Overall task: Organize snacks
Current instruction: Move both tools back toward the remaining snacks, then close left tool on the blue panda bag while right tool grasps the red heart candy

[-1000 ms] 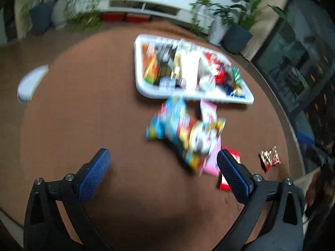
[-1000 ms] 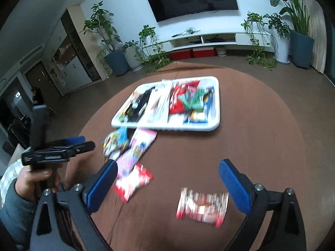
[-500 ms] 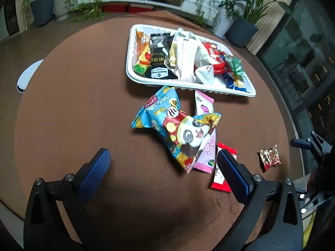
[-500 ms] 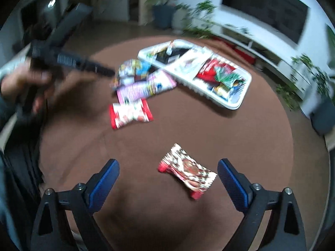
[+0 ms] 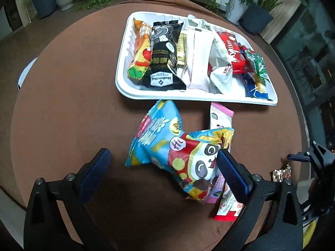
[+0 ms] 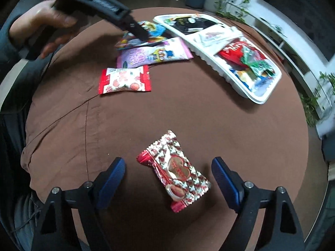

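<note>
Blue-padded right claw (image 6: pixel 168 176) is closing around the heart-print candy (image 6: pixel 174 170) on the bench (image 6: pixel 188 108), not yet gripping; left claw (image 5: pixel 163 168) (wide) straddles the panda bag (image 5: pixel 178 152). Next: pinch, carry to the tray (image 5: pixel 123 67).

Left gripper (image 5: pixel 162 168), jaws just closing slightly but wide apart, hovers over blue panda snack bag (image 5: pixel 167 146) below full white tray (image 5: pixel 122 71) on brown table (image 5: pixel 62 104).

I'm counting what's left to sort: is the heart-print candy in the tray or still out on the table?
Out. The heart-print candy lies on the brown tablecloth, well apart from the white tray.
</note>
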A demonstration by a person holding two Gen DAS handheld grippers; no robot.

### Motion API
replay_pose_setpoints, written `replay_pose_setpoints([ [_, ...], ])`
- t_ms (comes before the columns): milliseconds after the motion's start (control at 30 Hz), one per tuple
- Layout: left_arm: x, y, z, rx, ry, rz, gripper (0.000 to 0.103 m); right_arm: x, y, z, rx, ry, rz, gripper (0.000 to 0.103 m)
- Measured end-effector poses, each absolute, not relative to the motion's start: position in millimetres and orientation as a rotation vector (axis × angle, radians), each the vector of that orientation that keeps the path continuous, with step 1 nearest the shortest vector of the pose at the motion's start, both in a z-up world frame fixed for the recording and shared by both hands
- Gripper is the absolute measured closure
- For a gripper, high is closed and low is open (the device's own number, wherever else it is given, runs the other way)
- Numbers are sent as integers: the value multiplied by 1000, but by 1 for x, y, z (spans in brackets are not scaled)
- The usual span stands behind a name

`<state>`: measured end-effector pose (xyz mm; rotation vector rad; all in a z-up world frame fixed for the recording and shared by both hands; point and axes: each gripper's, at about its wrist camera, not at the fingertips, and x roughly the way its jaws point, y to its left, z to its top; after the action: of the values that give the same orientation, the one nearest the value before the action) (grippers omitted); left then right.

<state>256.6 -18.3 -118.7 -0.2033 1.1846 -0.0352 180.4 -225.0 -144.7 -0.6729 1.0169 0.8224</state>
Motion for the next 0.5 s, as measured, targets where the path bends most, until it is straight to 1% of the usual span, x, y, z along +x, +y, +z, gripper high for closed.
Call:
replay_pose_setpoints([
  [33,259,-19,-118,-193,1189,-40,8,181,-224,-145,-684,1019,830,19],
  [200,261,-13,-120,-195,1213,-48,9,184,-225,-149,-709,1029,855,21],
  [333,263,-3,-125,-341,1235,-37,9,184,-225,-150,-688,1026,867,21],
  [500,264,4,-125,-471,1218,-23,9,182,-225,-150,-680,1024,869,21],
])
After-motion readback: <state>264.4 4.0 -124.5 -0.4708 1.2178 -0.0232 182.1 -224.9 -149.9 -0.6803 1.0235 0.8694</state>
